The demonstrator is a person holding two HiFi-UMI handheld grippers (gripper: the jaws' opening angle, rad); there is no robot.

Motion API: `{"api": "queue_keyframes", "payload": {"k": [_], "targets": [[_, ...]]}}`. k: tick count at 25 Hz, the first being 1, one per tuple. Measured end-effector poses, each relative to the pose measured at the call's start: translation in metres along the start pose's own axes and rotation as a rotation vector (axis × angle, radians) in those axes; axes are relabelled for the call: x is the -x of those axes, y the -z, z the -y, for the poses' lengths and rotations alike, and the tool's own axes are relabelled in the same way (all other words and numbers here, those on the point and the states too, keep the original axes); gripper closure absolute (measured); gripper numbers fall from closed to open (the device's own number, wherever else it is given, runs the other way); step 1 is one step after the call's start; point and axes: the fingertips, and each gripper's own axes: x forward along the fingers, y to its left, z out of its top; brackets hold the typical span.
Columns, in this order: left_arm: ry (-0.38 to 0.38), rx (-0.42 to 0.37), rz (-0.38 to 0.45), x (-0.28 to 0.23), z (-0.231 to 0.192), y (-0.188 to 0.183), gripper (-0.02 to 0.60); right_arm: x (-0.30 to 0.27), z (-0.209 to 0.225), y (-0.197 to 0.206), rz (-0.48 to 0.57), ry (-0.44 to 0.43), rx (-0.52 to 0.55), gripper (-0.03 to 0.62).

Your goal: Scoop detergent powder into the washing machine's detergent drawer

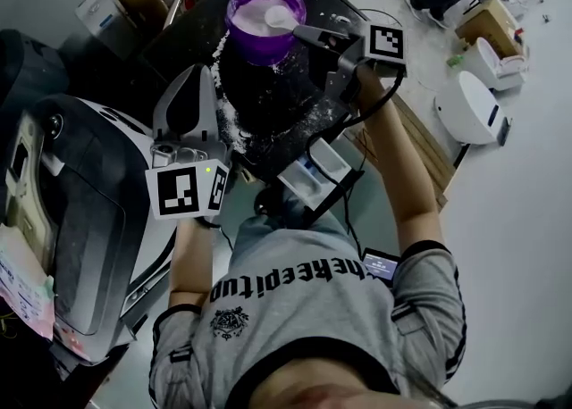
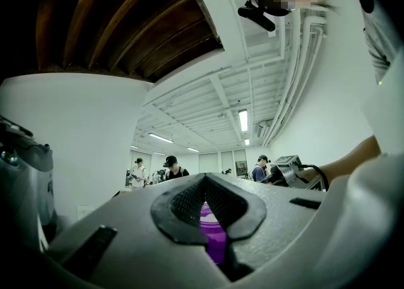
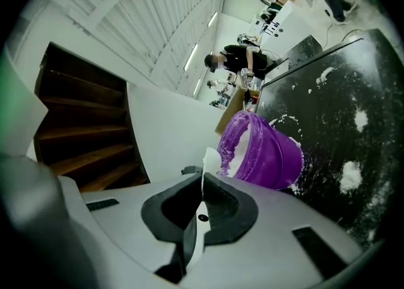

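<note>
1. Grey R gripper is clamped on the thin handle of a white plastic scoop. The scoop's bowl is at the white powder inside a round purple plastic tub.
2. L gripper is pressed together and looks empty, w/ tub purple showing thru the slit. It sits beside the tub on a black, powder-strewn washer top.
3. Step, by the look: loading the scoop.
4. White detergent drawer is open nearer the person, well apart from the tub. Next move calls for a level lift & carry to it w/o spilling.
</note>
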Motion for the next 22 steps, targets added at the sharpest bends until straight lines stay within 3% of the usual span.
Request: {"api": "queue_keyframes", "payload": {"k": [12,22], "targets": [[0.05,-0.009,0.011,0.018,0.016,-0.009,0.578,0.036,-0.011,0.025,0.131,-0.056,-0.035,0.588],[0.097,0.001,0.012,0.032,0.032,-0.009,0.578,0.063,-0.019,0.054,0.182,-0.026,0.027,0.588]]}}
